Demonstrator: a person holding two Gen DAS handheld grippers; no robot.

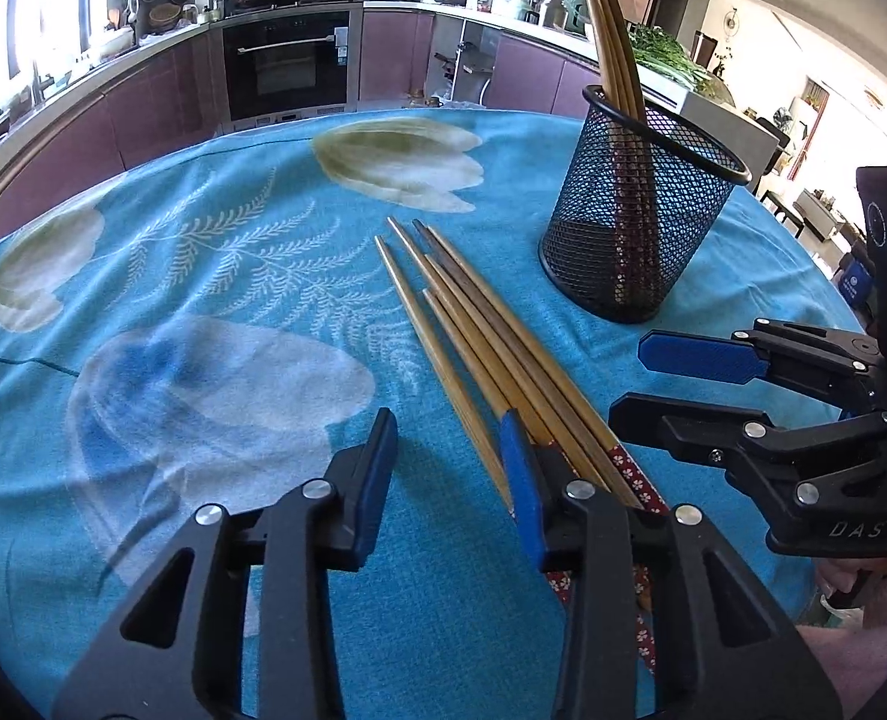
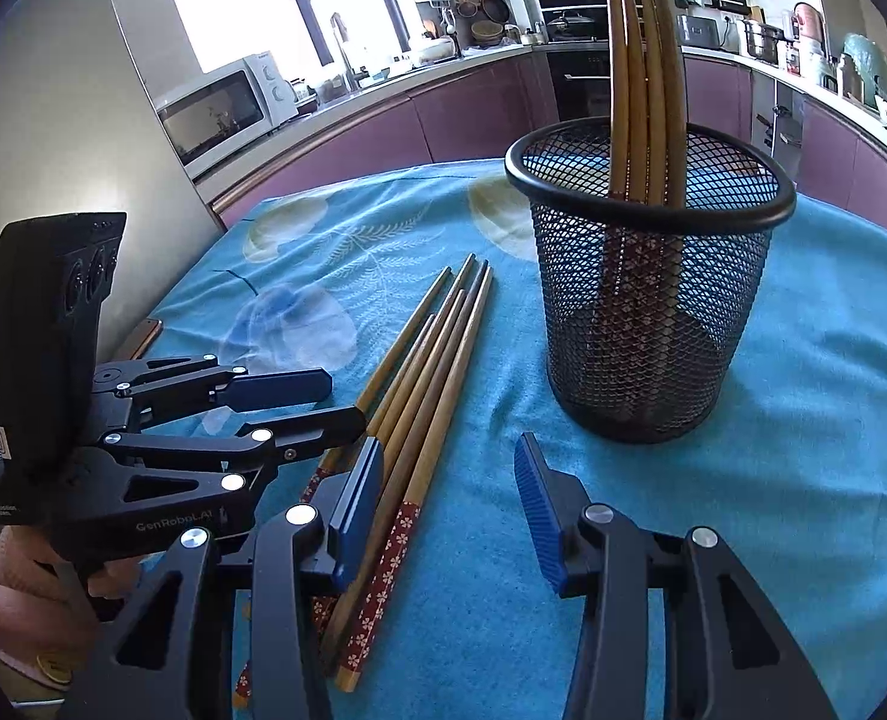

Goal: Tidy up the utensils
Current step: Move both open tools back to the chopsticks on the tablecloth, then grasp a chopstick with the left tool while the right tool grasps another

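Several wooden chopsticks with red flowered ends lie in a loose bundle (image 1: pixel 485 348) on the blue tablecloth; they also show in the right wrist view (image 2: pixel 425 378). A black mesh holder (image 1: pixel 641 210) stands upright with several chopsticks (image 1: pixel 608 36) in it, and shows in the right wrist view (image 2: pixel 653 288). My left gripper (image 1: pixel 449 438) is open and empty, its right finger over the bundle's handle ends. My right gripper (image 2: pixel 449 468) is open and empty, just right of the bundle. The right gripper shows in the left wrist view (image 1: pixel 629 378), the left gripper in the right wrist view (image 2: pixel 341 402).
The round table carries a blue flowered cloth (image 1: pixel 203 300). Behind it runs a kitchen counter with purple cabinets (image 1: pixel 161 90), an oven (image 1: pixel 287 66) and a microwave (image 2: pixel 221 108). A steel fridge wall (image 2: pixel 53 120) stands at the left of the right wrist view.
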